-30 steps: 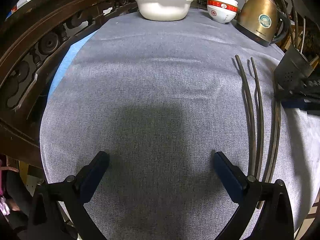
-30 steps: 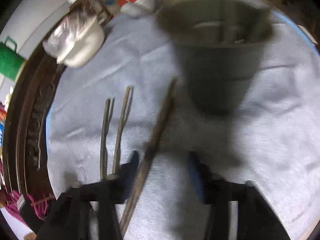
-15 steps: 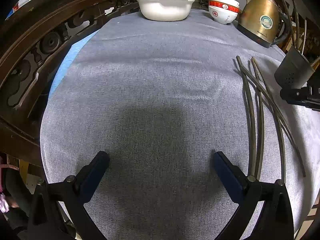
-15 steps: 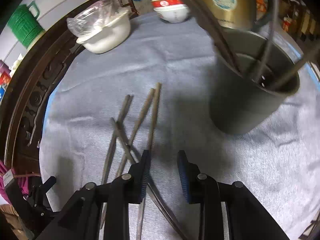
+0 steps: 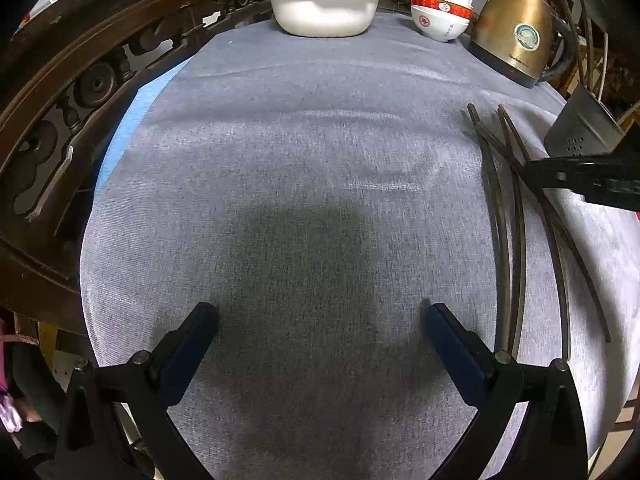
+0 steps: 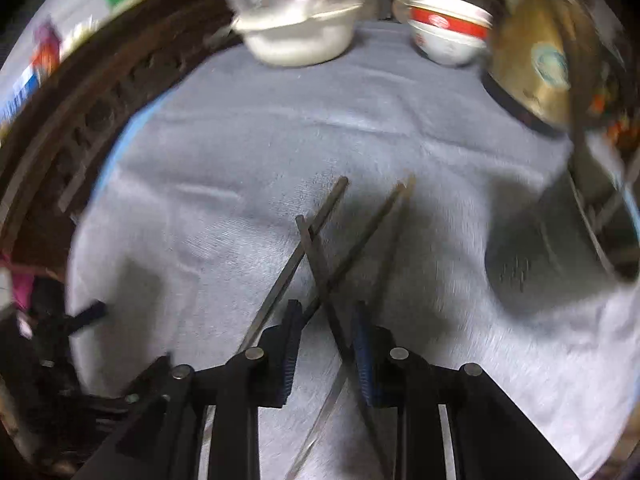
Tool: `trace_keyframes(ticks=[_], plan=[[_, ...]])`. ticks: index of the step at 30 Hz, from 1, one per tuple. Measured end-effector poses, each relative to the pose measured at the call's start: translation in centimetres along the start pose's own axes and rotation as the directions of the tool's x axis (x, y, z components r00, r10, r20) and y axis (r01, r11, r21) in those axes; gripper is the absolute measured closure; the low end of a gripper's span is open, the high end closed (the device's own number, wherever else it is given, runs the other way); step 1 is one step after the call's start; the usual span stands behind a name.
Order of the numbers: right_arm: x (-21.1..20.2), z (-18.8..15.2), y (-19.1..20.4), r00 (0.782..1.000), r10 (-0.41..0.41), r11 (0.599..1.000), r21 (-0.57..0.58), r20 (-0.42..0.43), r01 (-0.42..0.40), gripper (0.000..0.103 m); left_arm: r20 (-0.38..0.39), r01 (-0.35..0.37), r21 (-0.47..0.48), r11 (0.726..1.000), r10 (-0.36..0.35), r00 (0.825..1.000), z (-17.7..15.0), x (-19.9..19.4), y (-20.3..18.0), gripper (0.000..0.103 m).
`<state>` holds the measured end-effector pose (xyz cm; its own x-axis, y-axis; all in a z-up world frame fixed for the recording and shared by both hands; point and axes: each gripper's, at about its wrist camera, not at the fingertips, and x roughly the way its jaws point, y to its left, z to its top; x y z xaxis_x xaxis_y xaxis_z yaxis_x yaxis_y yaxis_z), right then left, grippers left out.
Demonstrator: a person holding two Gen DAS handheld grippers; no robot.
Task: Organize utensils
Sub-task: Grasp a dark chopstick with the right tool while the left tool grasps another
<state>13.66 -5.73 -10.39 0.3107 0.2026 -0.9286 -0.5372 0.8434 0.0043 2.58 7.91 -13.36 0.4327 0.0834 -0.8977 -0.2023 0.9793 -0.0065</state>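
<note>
Several dark chopsticks (image 5: 505, 216) lie on the grey cloth at the right; they also show in the right wrist view (image 6: 320, 248), some crossing each other. A grey utensil holder (image 5: 580, 128) stands at the far right with chopsticks upright in it; it is blurred in the right wrist view (image 6: 560, 256). My left gripper (image 5: 320, 320) is open and empty over bare cloth. My right gripper (image 6: 326, 316) is partly open, low over the crossed chopsticks, with one chopstick passing between its fingers; no grip shows. It also shows in the left wrist view (image 5: 584, 176).
A white basin with a plastic bag (image 5: 324, 8), stacked red-and-white bowls (image 5: 440, 16) and a brass kettle (image 5: 516, 36) stand at the back. A carved dark wooden rail (image 5: 80, 88) runs along the left edge of the table.
My right gripper swung left, away from the holder, and came down over the loose chopsticks; its jaws opened slightly. A chopstick landed across the others. My left gripper stayed still.
</note>
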Motion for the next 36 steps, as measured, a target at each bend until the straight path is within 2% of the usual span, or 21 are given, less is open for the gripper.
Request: trace_keyframes(ticks=[1, 4, 8, 12, 16, 19, 24, 27, 31, 36], plan=[[0.3, 0.2, 0.1, 1.000, -0.007, 1.000, -0.011, -0.017, 0.007, 0.086, 0.001, 0.002, 0.004, 1.000, -0.002, 1.000, -0.1, 0.0, 0.0, 0.000], [0.9, 0.9, 0.2, 0.999, -0.003, 1.000, -0.025, -0.054, 0.002, 0.093, 0.003, 0.004, 0.009, 1.000, -0.004, 1.000, -0.1, 0.0, 0.2, 0.000], [1.1, 1.1, -0.6, 0.992, 0.091, 0.996, 0.028, -0.087, -0.089, 0.097, -0.003, 0.004, 0.008, 1.000, -0.004, 1.000, 0.0, 0.1, 0.1, 0.000], [-0.1, 0.1, -2.8, 0.988, 0.152, 0.981, 0.130, -0.028, -0.147, 0.097, -0.003, 0.000, 0.005, 1.000, 0.000, 1.000, 0.1, 0.1, 0.0, 0.000], [-2.1, -1.8, -5.1, 0.991, 0.135, 0.974, 0.184, 0.014, -0.135, 0.097, -0.022, -0.001, 0.001, 1.000, 0.001, 1.000, 0.4, 0.3, -0.1, 0.000], [-2.7, -3.0, -7.4, 0.995, 0.102, 0.970, 0.220, 0.012, -0.102, 0.097, -0.042, 0.005, -0.012, 1.000, -0.005, 0.999, 0.8, 0.4, 0.0, 0.000], [-1.1, -3.1, -9.0, 0.996, 0.092, 0.964, 0.253, -0.018, -0.085, 0.097, -0.056, 0.074, -0.055, 0.996, -0.077, 0.995, 3.5, 0.4, -0.5, 0.000], [0.3, -3.1, -9.3, 0.993, 0.098, 0.963, 0.258, -0.058, -0.080, 0.094, -0.054, 0.081, -0.035, 0.996, -0.083, 0.995, 5.7, 0.2, -1.6, 0.000], [0.2, -3.8, -10.2, 0.993, 0.111, 0.959, 0.267, -0.041, -0.096, 0.094, -0.062, 0.096, 0.020, 0.995, -0.095, 0.994, 9.5, 0.4, -4.7, 0.002], [-0.2, -4.1, -11.2, 0.991, 0.133, 0.954, 0.274, -0.029, -0.120, 0.094, -0.140, 0.104, 0.069, 0.992, -0.093, 0.986, 12.2, 2.6, -7.5, 0.021]])
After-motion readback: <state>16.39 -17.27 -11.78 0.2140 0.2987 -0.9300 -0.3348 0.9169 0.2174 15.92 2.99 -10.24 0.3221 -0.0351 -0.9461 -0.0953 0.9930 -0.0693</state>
